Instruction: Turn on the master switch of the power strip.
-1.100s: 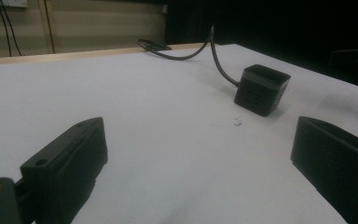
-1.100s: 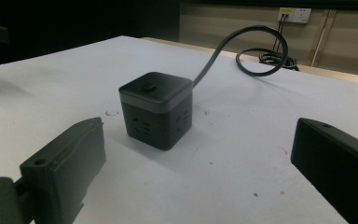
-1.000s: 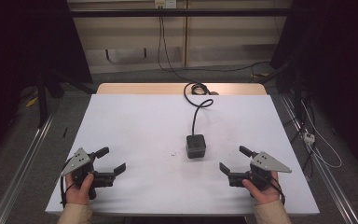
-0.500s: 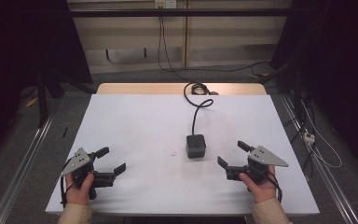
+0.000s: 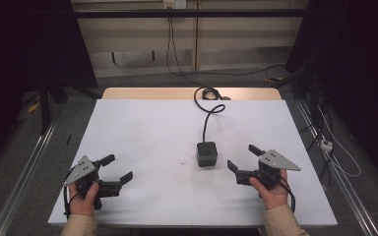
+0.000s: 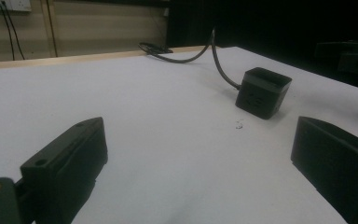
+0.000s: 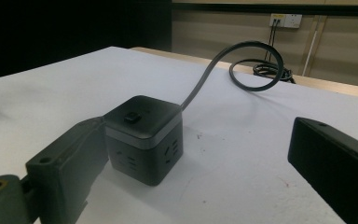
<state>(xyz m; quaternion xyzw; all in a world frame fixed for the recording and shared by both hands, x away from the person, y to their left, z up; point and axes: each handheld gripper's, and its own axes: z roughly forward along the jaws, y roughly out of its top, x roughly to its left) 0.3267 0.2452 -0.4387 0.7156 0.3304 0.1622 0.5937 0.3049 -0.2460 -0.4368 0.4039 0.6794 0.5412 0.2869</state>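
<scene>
Both jaws wide, nothing held. Right hand-held gripper [image 5: 245,162] near power cube [image 5: 206,153]; stiff cable [image 5: 207,114] could drag or tip it on the desk [image 5: 142,128]. Left hand-held gripper [image 5: 116,169] well apart.

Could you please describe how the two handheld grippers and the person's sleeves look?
Each handheld gripper, left gripper and right gripper, has a black body with two blocky black jaws and a grey three-cornered plate on top. A thin black cable trails from each. In the gripper views, a brass-coloured ringed hole sits near the jaw base. The person wears light beige knitted sleeves.
</scene>
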